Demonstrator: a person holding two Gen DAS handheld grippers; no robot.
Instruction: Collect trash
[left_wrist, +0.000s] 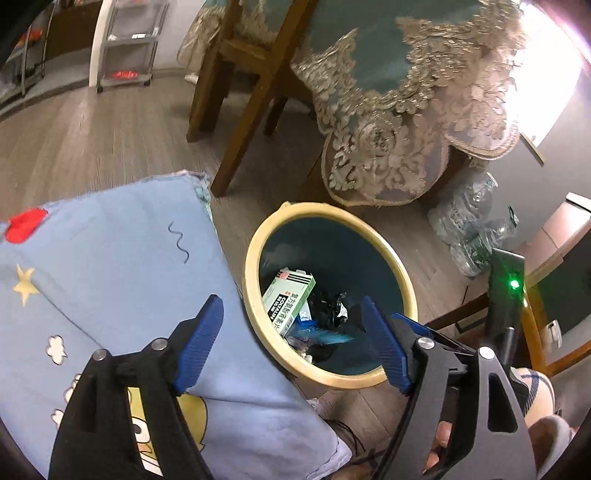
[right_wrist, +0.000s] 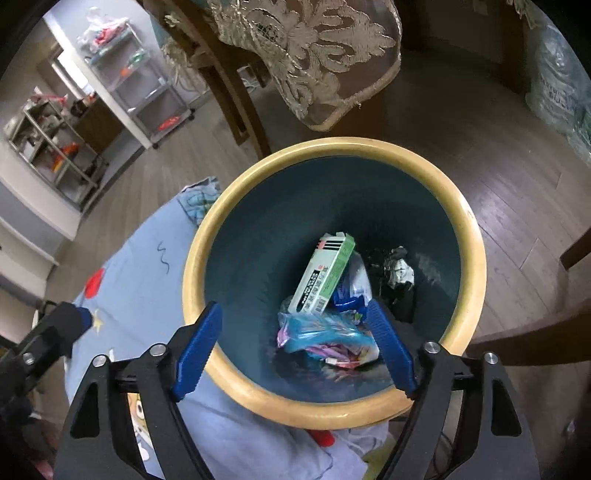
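The bottom of the round bin (right_wrist: 332, 402), dark teal inside with a cream-yellow rim, is only partly legible: the items overlap, and the lower ones are blurred and hard to identify. The near rim is cut off by the tool fingers in both wrist views.

Contents that can be made out:
- a white-and-green cardboard box (right_wrist: 325, 277) with black print, leaning tilted on top of the pile;
- a crumpled translucent blue plastic wrapper (right_wrist: 317, 328) with pink pieces below it, in front of the box;
- a crumpled black-and-silver wrapper (right_wrist: 399, 271) against the right inner wall.

The left tool (left_wrist: 291, 343) has its blue fingers spread apart, nothing between the pads. It points down at the near left rim of the bin, partly over a light-blue cartoon-print cloth (left_wrist: 122, 266) lying just beside the bin.

The right tool (right_wrist: 295, 347) is likewise spread apart and empty, aimed straight into the bin opening.

A lace-edged teal cloth (left_wrist: 399, 122) hangs above the wooden floor (left_wrist: 110, 140) behind the bin. A clear bag of plastic bottles (left_wrist: 472, 225) is partly hidden at the right.
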